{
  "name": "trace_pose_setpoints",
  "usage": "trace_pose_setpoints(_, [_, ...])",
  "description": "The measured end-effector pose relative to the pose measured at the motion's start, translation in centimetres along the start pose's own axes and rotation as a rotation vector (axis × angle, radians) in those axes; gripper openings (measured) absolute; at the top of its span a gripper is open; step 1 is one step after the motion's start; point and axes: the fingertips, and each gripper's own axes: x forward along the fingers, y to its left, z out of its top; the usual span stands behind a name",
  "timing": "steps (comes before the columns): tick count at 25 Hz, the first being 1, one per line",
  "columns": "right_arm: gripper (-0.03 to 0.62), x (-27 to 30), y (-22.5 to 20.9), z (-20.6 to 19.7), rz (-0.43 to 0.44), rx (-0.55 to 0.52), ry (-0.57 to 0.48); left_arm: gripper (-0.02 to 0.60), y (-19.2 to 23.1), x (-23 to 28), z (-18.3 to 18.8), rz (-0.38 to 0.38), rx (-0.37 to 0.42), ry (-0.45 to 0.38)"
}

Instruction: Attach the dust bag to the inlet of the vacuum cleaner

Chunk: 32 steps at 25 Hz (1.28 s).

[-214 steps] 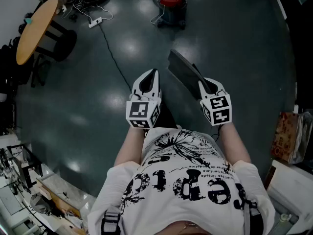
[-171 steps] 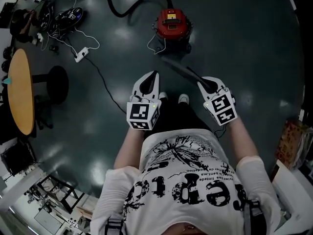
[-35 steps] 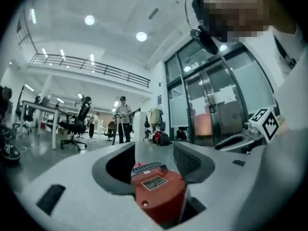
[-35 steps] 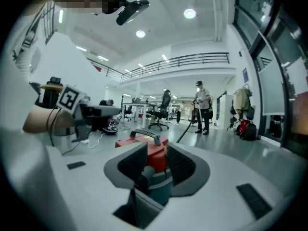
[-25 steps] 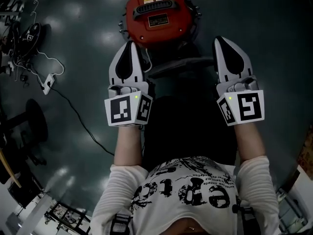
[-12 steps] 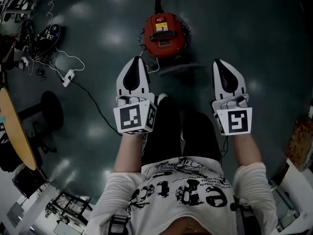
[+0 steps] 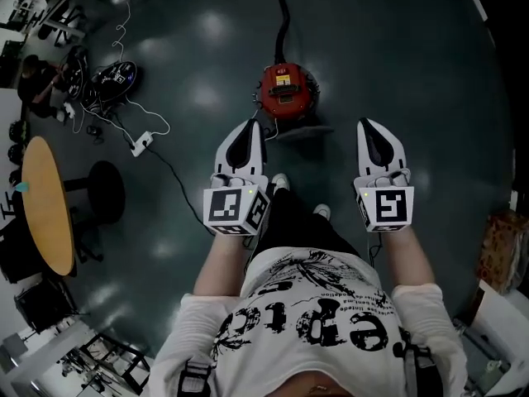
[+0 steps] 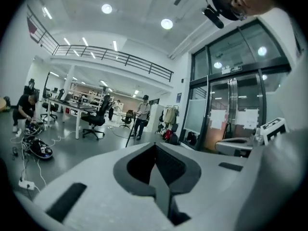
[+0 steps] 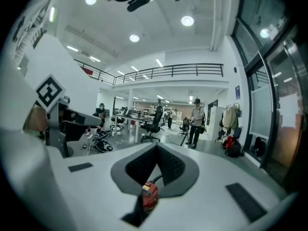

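Head view, dark glossy floor (image 7: 413,73), red vac (image 7: 286,91)

Open-plan workplace, part office, part lab: a railed mezzanine (image 9: 187,70) ran under round ceiling lights (image 9: 187,20) in a tall white hall. Below the mezzanine stood long work surfaces (image 9: 126,119) with swivel chairs (image 9: 151,122), and people (image 9: 195,119) among them. To the right of the mezzanine were a coat rack (image 9: 229,119) and tall glass doors (image 8: 231,114). A power strip (image 7: 142,145) lay on the dark polished floor (image 7: 413,48).
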Motion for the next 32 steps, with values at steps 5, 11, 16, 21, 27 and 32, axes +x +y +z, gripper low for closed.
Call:
trace_pose_setpoints(5, [0.002, -4.5, 0.9, 1.7, 0.006, -0.006, -0.034, 0.003, -2.5, -4.5, 1.0, -0.014, 0.04, -0.029])
trace_pose_setpoints(11, [0.002, -8.7, 2.8, 1.9, 0.078, 0.002, -0.065, 0.003, -5.4, -9.4, 0.6, 0.033, 0.162, -0.052])
trace_pose_setpoints(16, [0.002, -10.8, 4.1, 0.9, 0.13, 0.001, -0.076, 0.003, -7.2, -12.5, -0.3, 0.085, 0.16, -0.079])
trace_pose_setpoints(21, [0.002, -12.7, 5.2, 3.0, 0.113, 0.033, -0.101, 0.003, -8.1, -15.9, 1.0, 0.11, 0.165, -0.118])
trace_pose_setpoints(27, [0.002, -13.0, 6.8, 4.2, 0.14, -0.002, -0.134, 0.003, -8.1, -17.1, 2.1, 0.119, 0.186, -0.163])
trace_pose_setpoints(32, [0.002, -12.9, 7.4, 4.6, 0.138, -0.014, -0.153, 0.003, -7.5, -17.2, 2.1, 0.124, 0.223, -0.139])
